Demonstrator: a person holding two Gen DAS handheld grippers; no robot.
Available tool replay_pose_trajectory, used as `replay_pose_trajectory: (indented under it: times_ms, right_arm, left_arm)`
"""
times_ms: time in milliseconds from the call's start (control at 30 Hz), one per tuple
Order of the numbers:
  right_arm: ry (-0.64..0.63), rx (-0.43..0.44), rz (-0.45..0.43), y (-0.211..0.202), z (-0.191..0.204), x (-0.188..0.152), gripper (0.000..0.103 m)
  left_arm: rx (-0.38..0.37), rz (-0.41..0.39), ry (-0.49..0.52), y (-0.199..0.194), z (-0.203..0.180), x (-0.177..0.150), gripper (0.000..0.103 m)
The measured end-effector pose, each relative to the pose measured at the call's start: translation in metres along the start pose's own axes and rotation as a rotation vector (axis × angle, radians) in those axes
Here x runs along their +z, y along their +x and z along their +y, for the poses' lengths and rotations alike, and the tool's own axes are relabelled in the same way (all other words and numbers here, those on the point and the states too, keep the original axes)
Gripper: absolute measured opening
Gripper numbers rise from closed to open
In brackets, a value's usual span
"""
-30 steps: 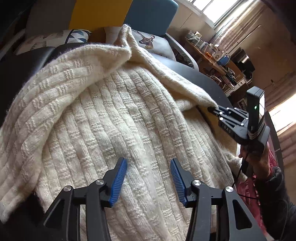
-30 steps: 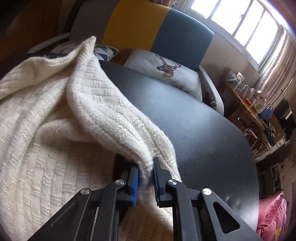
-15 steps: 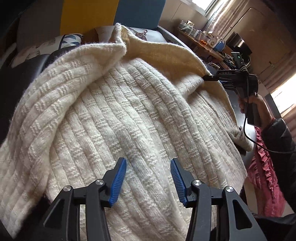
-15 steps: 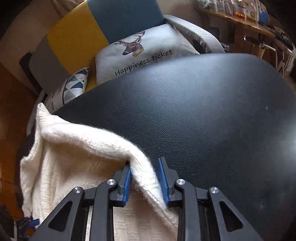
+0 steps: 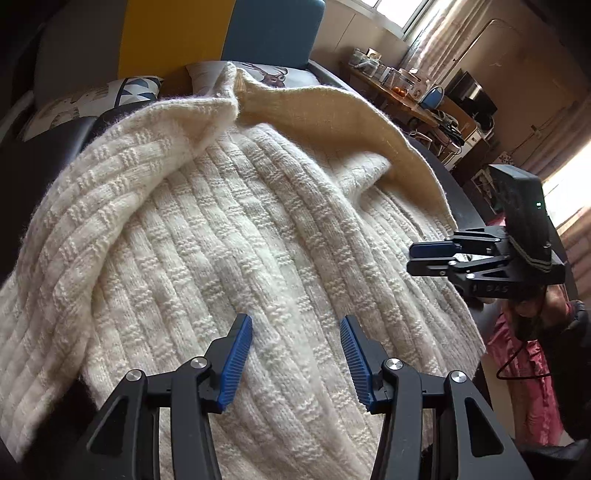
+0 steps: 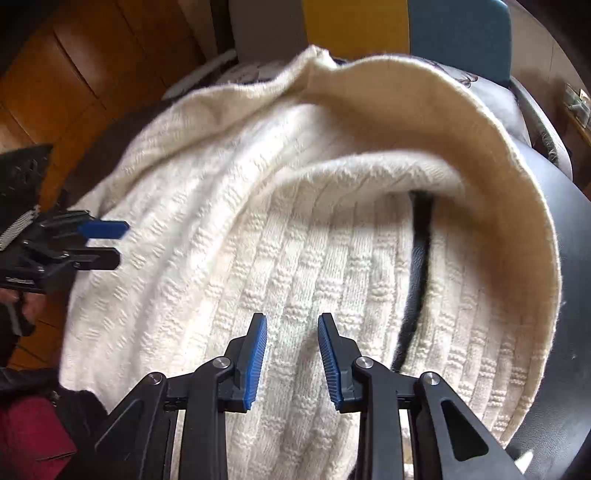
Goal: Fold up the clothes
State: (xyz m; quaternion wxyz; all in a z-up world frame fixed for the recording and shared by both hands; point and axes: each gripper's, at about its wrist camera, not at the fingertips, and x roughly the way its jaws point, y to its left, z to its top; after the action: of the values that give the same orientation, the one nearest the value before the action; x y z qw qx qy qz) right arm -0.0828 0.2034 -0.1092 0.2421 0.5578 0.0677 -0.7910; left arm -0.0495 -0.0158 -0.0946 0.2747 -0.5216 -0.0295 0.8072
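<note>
A cream knitted sweater lies spread over a round black table. Its right edge is folded over toward the middle, showing the smooth inside. My left gripper hovers open over the near part of the sweater, nothing between its blue pads. My right gripper is open above the knit, holding nothing. In the left wrist view the right gripper hangs at the sweater's right side. In the right wrist view the left gripper appears at the left.
A sofa in grey, yellow and blue with printed cushions stands behind the table. A cluttered shelf runs along the far right wall. A hand and dark sleeve hold the right gripper; red cloth lies below.
My right gripper has let go of the sweater's edge, opened, and swung round over the knit. The released edge now lies folded inward. My left gripper stays open in place.
</note>
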Motion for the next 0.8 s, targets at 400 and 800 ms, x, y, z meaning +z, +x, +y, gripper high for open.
replay_pose_trajectory:
  times_ms: [400,800]
  right_arm:
    - [0.122,-0.027,-0.052,-0.040,-0.019,-0.023,0.029]
    - [0.090,0.007,-0.221,-0.020,-0.008,0.135,0.029]
  left_arm:
    - [0.056,-0.192,-0.036,-0.058,0.036,0.014,0.051]
    - [0.231,-0.208,0.312,-0.014,0.022,0.129,0.064]
